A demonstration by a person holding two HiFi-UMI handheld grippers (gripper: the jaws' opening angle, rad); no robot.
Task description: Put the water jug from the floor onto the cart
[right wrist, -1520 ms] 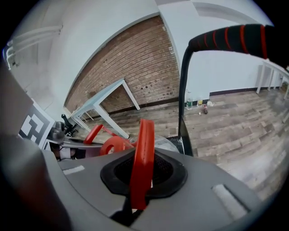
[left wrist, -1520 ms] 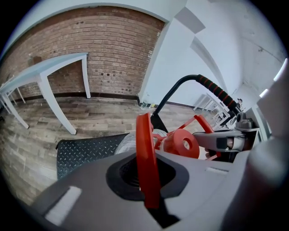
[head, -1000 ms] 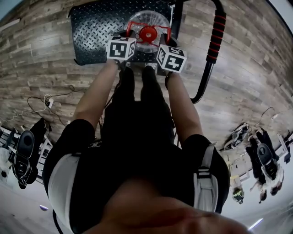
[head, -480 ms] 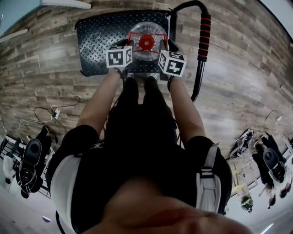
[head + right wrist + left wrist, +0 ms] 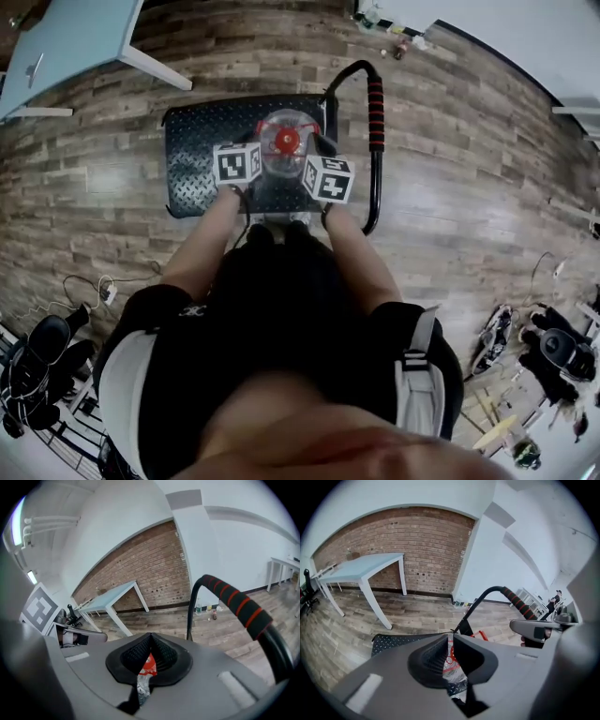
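- On the black diamond-plate deck of the cart (image 5: 202, 141), the water jug (image 5: 284, 142) stands upright with its red cap up. It sits on the side nearest the push handle (image 5: 375, 103), which has a red-and-black grip.
- The cart stands on a wood-plank floor (image 5: 469, 206). A pale blue table (image 5: 75, 37) is well apart from it, in front of a brick wall (image 5: 417, 541).
- From the head view, the person leans over the cart with both forearms stretched down. The two marker cubes flank the jug's cap, one on each side.
- The left gripper (image 5: 450, 639) has its pads almost together, with only a thin slit between them. Through that slit show the jug's red cap and clear plastic, which lie beyond the jaws. The pads press on nothing.
- The right gripper (image 5: 151, 637) has just been closing. Its ribbed pads now meet at the tip with nothing pinched between them. The jug's red cap and clear body show below, through the gap under the pads.
- Neither gripper view shows a pad touching the jug.
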